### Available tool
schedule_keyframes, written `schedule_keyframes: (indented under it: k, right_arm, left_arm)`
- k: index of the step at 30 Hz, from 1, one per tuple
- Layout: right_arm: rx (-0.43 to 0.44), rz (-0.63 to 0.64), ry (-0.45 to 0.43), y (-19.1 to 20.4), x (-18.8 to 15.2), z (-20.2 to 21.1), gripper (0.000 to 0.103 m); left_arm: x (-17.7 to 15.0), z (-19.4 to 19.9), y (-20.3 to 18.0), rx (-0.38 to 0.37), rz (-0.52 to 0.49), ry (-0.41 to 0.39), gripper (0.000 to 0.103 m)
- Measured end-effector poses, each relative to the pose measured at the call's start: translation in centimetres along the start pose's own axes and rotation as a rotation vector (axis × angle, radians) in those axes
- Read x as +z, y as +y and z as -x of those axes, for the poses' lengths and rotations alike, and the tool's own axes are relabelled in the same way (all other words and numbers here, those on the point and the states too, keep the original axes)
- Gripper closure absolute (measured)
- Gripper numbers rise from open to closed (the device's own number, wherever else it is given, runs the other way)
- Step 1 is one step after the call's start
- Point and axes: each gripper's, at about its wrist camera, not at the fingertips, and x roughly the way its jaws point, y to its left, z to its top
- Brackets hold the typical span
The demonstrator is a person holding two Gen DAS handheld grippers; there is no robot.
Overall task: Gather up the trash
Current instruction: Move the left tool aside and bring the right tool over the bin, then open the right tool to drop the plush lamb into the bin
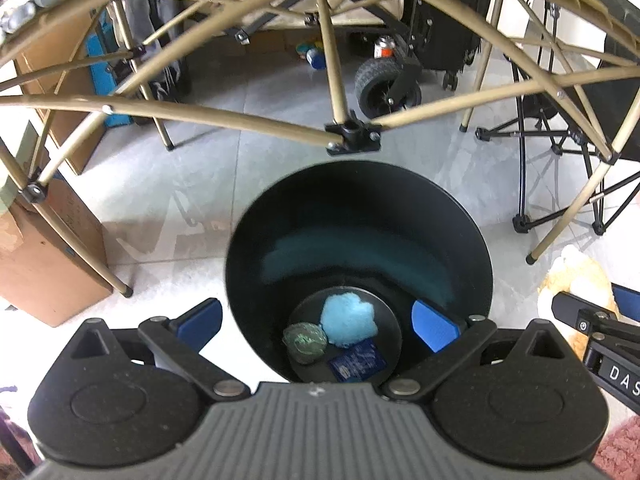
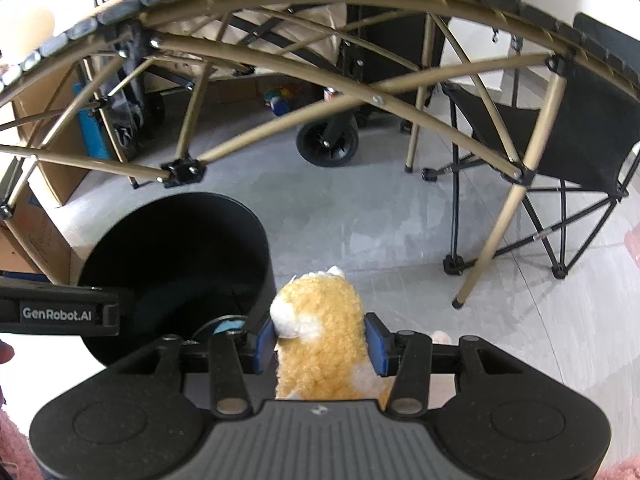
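A black round bin (image 1: 360,216) stands on the floor under a folding table. At its bottom lie a light blue wad (image 1: 348,318), a green crumpled ball (image 1: 306,340) and a dark blue packet (image 1: 358,364). My left gripper (image 1: 318,320) is open and empty above the bin's mouth. My right gripper (image 2: 320,340) is shut on a yellow and white plush toy (image 2: 320,320) and holds it just right of the bin (image 2: 176,264). The plush toy also shows at the right edge of the left wrist view (image 1: 576,276).
Gold table legs and struts (image 1: 340,80) cross above and around the bin. A black folding chair (image 2: 560,144) stands to the right. Cardboard boxes (image 1: 44,264) stand at left. A cart wheel (image 1: 380,80) and a suitcase are behind. A pink rug (image 1: 624,448) lies at right.
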Motion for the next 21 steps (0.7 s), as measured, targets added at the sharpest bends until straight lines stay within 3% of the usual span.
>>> schedule_keyframes:
  k: [9, 21]
  right_arm:
    - [0.053, 0.056, -0.078, 3.4, 1.4, 0.9, 0.057]
    - [0.156, 0.114, -0.09, 8.7, 3.2, -0.2, 0.057]
  left_arm:
    - [-0.3, 1.2, 2.5, 0.038, 0.015, -0.042, 0.0]
    - [-1.6, 2.3, 7.5, 0.126, 0.083, -0.035, 0.0]
